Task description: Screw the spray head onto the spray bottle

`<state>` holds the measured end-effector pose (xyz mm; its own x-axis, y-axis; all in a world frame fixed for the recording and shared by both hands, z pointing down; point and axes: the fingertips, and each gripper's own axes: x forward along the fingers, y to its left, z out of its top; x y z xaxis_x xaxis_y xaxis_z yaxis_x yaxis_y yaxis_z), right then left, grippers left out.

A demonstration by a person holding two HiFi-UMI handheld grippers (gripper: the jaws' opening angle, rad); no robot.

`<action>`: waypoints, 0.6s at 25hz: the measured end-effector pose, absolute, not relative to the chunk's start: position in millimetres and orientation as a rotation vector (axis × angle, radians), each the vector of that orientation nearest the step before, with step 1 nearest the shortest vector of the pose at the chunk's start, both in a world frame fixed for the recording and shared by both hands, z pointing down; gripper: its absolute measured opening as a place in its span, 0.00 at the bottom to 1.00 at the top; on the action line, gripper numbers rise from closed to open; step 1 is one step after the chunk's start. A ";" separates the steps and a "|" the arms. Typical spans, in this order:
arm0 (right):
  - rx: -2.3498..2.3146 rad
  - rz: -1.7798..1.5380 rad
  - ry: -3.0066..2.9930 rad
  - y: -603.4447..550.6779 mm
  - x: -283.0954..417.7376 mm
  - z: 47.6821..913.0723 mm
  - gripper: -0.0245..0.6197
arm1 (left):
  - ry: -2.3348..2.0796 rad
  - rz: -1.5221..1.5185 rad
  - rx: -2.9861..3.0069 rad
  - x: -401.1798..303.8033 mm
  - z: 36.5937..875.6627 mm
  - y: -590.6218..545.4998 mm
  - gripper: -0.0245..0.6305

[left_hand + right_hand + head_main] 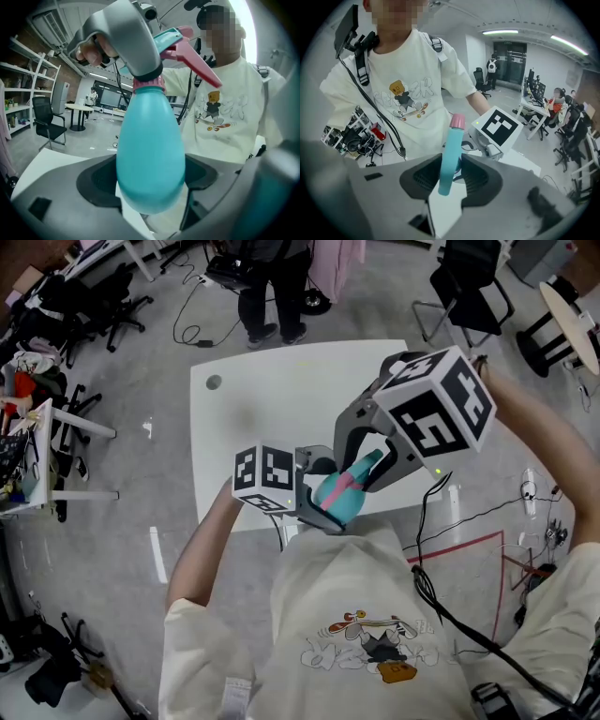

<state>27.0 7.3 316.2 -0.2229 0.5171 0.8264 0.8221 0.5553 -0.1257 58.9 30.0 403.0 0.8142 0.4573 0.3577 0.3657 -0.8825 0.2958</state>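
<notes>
Pinching the spray head (452, 145), the right hand-held gripper (451, 174) tops the bottle (150, 154).

bright indoor light, ceiling strips (500, 32), fisheye-warped dark edges

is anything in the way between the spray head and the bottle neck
Nothing visible: the spray head already sits on the neck of the spray bottle, right gripper on the head, left gripper round the body.

spray bottle (336, 499) near chest, table top (281, 399) open beyond, bystander (272, 287) past it
</notes>
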 end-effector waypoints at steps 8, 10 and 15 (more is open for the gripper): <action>-0.935 -0.396 -1.871 -15.5 30.5 328.7 0.24 | 0.198 0.750 2.764 65.2 417.6 -1.3 0.66; -0.856 -0.350 -1.882 -24.8 30.7 333.3 0.24 | 0.040 0.773 2.743 64.9 423.0 -12.9 0.66; -0.606 -0.351 -1.838 -56.0 33.6 349.3 0.24 | -0.441 0.877 2.663 53.2 434.9 -51.4 0.66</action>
<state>33.6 -56.0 349.3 -0.2544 0.2346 0.9382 0.5636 0.8243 -0.0533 53.2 -51.4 434.9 0.7665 -0.1925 0.6128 -0.3770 -0.9072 0.1866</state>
